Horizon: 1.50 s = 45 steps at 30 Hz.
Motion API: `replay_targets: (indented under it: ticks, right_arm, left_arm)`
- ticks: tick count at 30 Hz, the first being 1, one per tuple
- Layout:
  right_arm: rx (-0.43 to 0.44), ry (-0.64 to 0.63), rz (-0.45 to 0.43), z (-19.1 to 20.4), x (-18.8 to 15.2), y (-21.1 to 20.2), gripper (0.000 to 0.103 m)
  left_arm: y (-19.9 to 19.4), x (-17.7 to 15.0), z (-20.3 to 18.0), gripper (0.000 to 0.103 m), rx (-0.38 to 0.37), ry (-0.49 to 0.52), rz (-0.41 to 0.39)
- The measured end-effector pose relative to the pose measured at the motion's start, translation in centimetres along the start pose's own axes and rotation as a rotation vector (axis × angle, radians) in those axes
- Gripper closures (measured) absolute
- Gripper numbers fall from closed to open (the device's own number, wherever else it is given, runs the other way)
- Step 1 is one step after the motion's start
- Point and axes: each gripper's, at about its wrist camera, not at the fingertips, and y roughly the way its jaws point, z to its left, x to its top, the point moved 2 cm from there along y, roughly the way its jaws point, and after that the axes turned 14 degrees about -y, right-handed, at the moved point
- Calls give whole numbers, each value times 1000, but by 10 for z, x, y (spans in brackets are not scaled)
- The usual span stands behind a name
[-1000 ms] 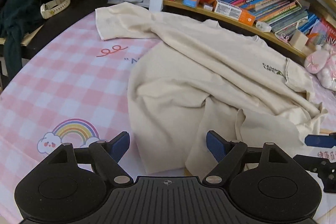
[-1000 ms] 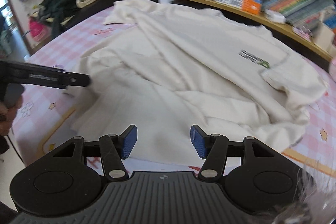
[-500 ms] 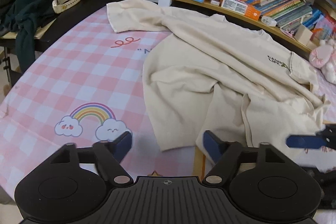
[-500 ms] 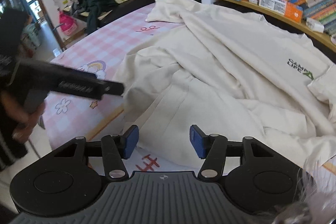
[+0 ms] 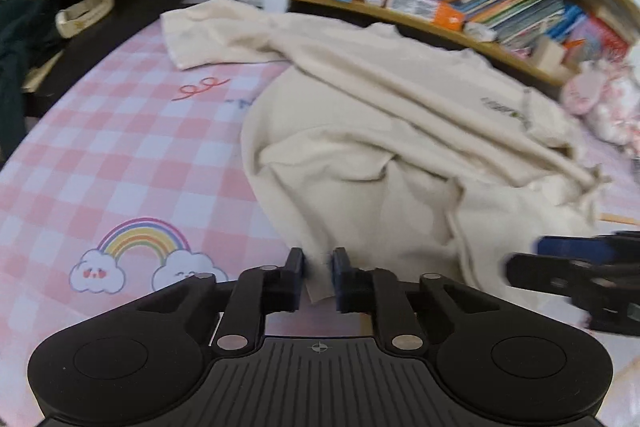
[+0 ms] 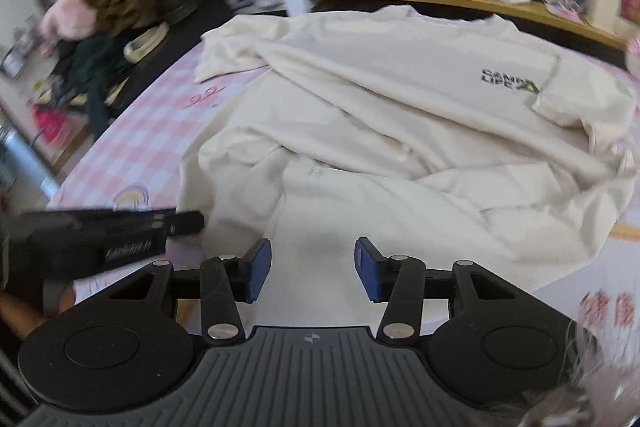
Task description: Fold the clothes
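Item: cream sweatshirt [image 6: 400, 131], rumpled, spread across pink checked table [image 5: 120, 155] | Handling, judged: soft, light, limp, will sag; take hems and corners | left gripper [image 5: 318, 277]: jaws clenched on near hem corner | right gripper [image 6: 310, 269]: jaws released, over near edge.

You have one cream shirt [image 5: 384, 147] on one pink checked cloth [image 5: 120, 155] — and two grippers: the left gripper [image 5: 318, 269], the right gripper [image 6: 311, 269]. One rainbow print [image 5: 142, 241], two clouds.
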Motion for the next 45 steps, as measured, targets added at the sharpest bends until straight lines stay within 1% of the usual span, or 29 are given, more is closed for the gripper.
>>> replay_targets:
  ticks: [1, 4, 5, 6, 7, 8, 9, 11, 14, 16, 18, 21, 23, 24, 25, 27, 29, 32, 33, 34, 35, 37, 39, 40, 41, 42, 43, 44, 45]
  right_arm:
    - [-8, 31, -2, 4, 1, 2, 58]
    - [-70, 64, 13, 19, 1, 15, 58]
    - [-99, 67, 33, 24, -1, 21, 62]
    - [-118, 76, 35, 26, -5, 23, 68]
    - [-137, 85, 35, 28, -9, 25, 83]
    - [-148, 113, 26, 26, -13, 19, 94]
    - [-159, 143, 15, 23, -17, 13, 95]
    - [-183, 254, -45, 6, -27, -21, 95]
    - [-268, 390, -151, -17, -49, -93, 95]
    - [-313, 500, -193, -32, -75, -139, 95]
    - [-348, 609, -189, -42, -105, -168, 95]
    - [-425, 709, -95, -50, -150, -178, 95]
    - [-464, 769, -14, -54, -177, -175, 95]
    - [-467, 777, 8, -54, -187, -175, 94]
    - [-469, 783, 29, -54, -196, -176, 91]
    - [-477, 725, 47, -47, -201, -181, 87]
    - [-477, 600, 55, -38, -193, -183, 60]
    - [-492, 392, 71, -25, -176, -181, 56]
    - [-496, 325, 77, -22, -170, -179, 54]
    - [-501, 269, 81, -22, -164, -177, 50]
    - [-496, 232, 93, -25, -159, -171, 48]
    - [-486, 179, 107, -35, -152, -162, 48]
    - [-474, 169, 121, -52, -151, -153, 50]
    - [-466, 174, 136, -62, -152, -148, 54]
    - [-448, 189, 160, -72, -154, -142, 61]
    - [-417, 209, 178, -78, -157, -138, 63]
    - [-373, 232, 184, -82, -159, -136, 68]
    - [-328, 255, 189, -86, -162, -135, 82]
    - [-287, 266, 190, -86, -163, -134, 91]
  left_arm:
    - [-6, 0, 2, 91, -27, 12, -6]
    - [-29, -1, 12, 92, -93, 34, -19]
    - [-36, 0, 17, 92, -114, 35, -20]
    - [-42, 1, 22, 92, -134, 32, -20]
    - [-47, 0, 27, 92, -142, 30, -13]
    - [-51, -2, 32, 92, -145, 29, -4]
    - [-55, -3, 37, 92, -148, 28, 5]
    - [-64, -6, 48, 92, -153, 25, 23]
    - [-76, -10, 64, 92, -162, 21, 49]
    - [-84, -13, 74, 92, -168, 18, 67]
    - [-92, -16, 85, 92, -173, 16, 85]
    - [-105, -21, 101, 91, -182, 12, 112]
    - [-110, -26, 110, 91, -181, 10, 132]
    - [-109, -31, 115, 91, -174, 11, 144]
    - [-109, -36, 119, 91, -167, 11, 156]
    - [-110, -41, 123, 91, -168, 21, 160]
    - [-111, -45, 125, 90, -173, 39, 156]
    - [-110, -49, 126, 90, -169, 62, 157]
    - [-109, -49, 127, 88, -169, 62, 159]
    - [-109, -50, 127, 85, -168, 64, 158]
    - [-108, -50, 128, 85, -167, 67, 156]
    - [-106, -51, 128, 85, -164, 73, 153]
    - [-104, -53, 129, 85, -161, 75, 158]
    - [-103, -53, 130, 85, -159, 74, 161]
    - [-102, -54, 130, 85, -157, 73, 163]
    - [-101, -54, 130, 85, -156, 68, 165]
    - [-100, -54, 130, 85, -156, 62, 166]
    - [-99, -55, 131, 85, -158, 54, 168]
    - [-99, -55, 131, 86, -161, 45, 169]
